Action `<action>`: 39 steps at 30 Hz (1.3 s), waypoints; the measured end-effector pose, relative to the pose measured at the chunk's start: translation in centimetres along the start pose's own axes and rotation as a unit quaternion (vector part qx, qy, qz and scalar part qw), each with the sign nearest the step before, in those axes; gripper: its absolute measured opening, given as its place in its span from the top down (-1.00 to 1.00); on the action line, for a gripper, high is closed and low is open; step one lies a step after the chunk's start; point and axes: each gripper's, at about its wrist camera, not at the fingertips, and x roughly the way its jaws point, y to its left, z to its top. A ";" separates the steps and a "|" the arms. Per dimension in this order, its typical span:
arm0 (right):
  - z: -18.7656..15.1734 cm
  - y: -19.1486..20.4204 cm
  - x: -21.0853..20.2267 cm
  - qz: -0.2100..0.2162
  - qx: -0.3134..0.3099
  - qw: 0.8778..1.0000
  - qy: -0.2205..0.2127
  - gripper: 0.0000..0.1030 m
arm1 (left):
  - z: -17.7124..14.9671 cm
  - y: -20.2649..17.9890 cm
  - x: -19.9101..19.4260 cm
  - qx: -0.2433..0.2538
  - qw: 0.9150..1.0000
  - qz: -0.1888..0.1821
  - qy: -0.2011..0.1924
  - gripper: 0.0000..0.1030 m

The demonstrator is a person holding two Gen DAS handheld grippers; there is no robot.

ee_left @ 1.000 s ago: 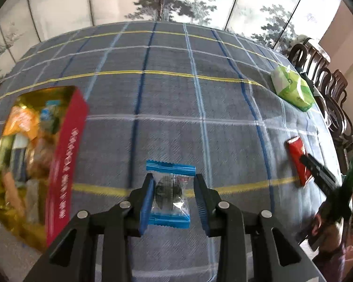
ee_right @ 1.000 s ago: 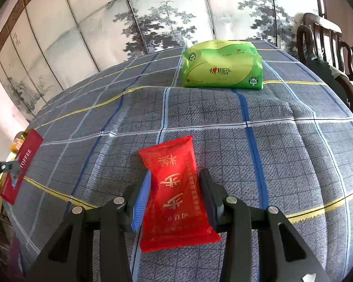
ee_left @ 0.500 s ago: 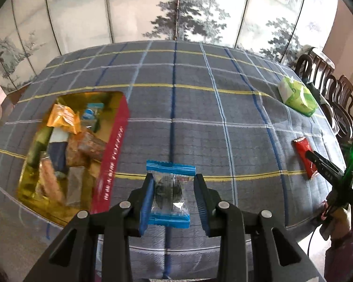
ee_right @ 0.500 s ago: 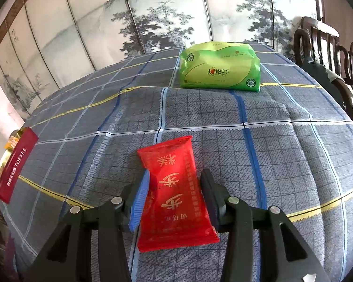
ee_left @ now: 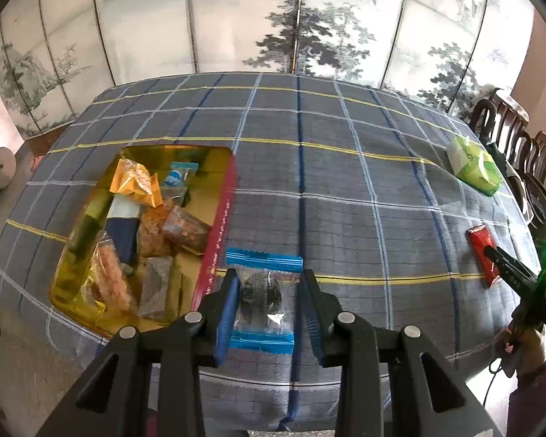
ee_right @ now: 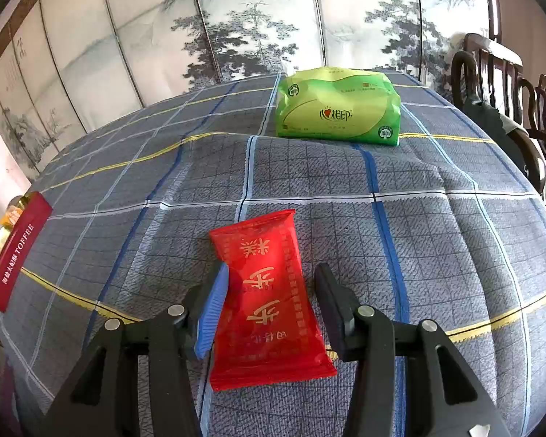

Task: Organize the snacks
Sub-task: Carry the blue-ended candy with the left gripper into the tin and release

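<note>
The left gripper (ee_left: pixel 269 300) has its jaws closed on a clear candy wrapper (ee_left: pixel 262 300) with blue crimped ends and a dark sweet inside, held above the near edge of the table (ee_left: pixel 345 189), which is covered in a grey plaid cloth with blue, white and yellow lines. Just to its left sits an open gold-lined tin (ee_left: pixel 220 225) holding assorted snack packets; its red side reads "TOFFEE" in the right wrist view (with smaller Chinese characters before it that are too small to make out).

The right gripper (ee_right: pixel 269 302) straddles a red snack packet (ee_right: pixel 269 306) printed with gold Chinese characters, lying flat on the cloth. Its jaws have just been opening: the blue left pad lies against the packet's edge, while the right one stands clear, so nothing is gripped. Farther back lies a green tissue pack (ee_right: pixel 338 109) marked with a heart logo, "相印", and round "100%" badges.
</note>
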 end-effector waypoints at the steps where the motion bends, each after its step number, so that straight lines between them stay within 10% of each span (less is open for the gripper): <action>1: 0.0 0.0 0.0 -0.002 -0.002 1.000 -0.001 0.14 | 0.0 0.2 0.0 -0.001 1.000 0.001 0.000 0.34; 39: -0.1 0.5 -0.2 -0.013 -0.009 1.000 -0.004 0.15 | 2.4 15.1 2.7 -0.108 0.990 0.091 0.010 0.34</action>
